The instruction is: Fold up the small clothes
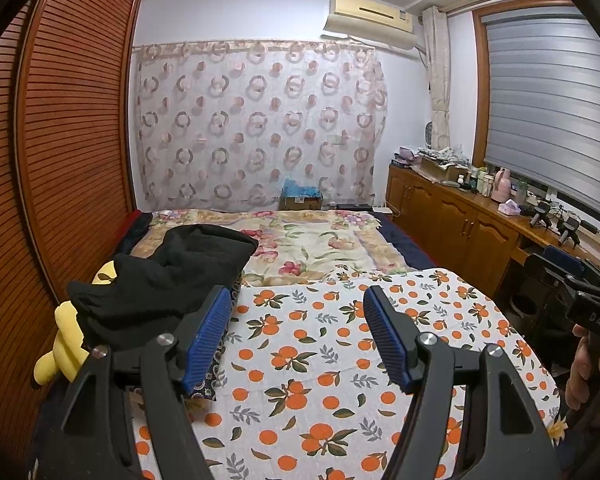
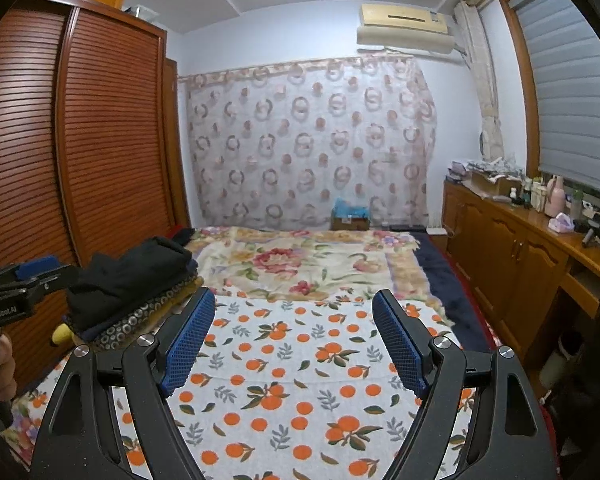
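A pile of clothes lies at the left side of the bed, with a black garment (image 1: 168,276) on top, a dark patterned piece (image 2: 140,320) under it and a yellow piece (image 1: 66,344) at its left. My left gripper (image 1: 296,308) is open and empty above the orange-print cloth (image 1: 320,360), its left finger beside the pile. My right gripper (image 2: 294,312) is open and empty above the same cloth (image 2: 300,380). Each gripper shows at the edge of the other's view.
A floral blanket (image 1: 300,244) covers the far bed. A slatted wooden wardrobe (image 1: 60,140) stands at the left. A wooden cabinet (image 1: 460,220) with bottles and boxes runs along the right under the window. A box (image 1: 300,196) sits by the curtain.
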Action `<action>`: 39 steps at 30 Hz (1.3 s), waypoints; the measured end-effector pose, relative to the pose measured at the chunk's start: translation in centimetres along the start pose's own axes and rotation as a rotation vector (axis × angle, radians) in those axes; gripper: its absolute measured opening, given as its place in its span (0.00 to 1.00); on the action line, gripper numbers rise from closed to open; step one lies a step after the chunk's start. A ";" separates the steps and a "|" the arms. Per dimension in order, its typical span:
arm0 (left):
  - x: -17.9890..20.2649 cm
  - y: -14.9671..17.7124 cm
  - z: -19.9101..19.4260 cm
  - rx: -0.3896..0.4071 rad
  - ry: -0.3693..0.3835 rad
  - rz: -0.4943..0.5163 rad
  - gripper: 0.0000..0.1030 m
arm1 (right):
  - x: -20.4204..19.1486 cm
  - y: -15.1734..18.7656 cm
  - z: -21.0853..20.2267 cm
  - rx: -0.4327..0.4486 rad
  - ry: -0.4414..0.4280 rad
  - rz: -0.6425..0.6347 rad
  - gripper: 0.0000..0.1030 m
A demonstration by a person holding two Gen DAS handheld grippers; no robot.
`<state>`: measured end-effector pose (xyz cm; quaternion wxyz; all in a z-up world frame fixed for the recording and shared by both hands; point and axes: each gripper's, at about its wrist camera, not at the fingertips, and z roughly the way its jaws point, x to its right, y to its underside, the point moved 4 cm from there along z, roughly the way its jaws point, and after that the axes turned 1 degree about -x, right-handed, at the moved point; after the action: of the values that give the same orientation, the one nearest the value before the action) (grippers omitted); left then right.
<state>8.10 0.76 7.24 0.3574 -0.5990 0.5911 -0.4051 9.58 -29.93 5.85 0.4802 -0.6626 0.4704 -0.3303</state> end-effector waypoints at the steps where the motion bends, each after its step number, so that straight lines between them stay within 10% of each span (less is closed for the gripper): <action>1: 0.0 0.1 0.1 -0.002 0.002 0.001 0.67 | 0.0 0.1 -0.1 0.000 0.000 -0.001 0.80; 39: -0.1 0.2 0.2 -0.006 -0.001 0.004 0.67 | -0.1 0.2 -0.3 0.001 0.002 -0.005 0.81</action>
<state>8.17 0.83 6.97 0.3567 -0.5989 0.5934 -0.4024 9.24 -29.90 5.78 0.4792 -0.6632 0.4692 -0.3323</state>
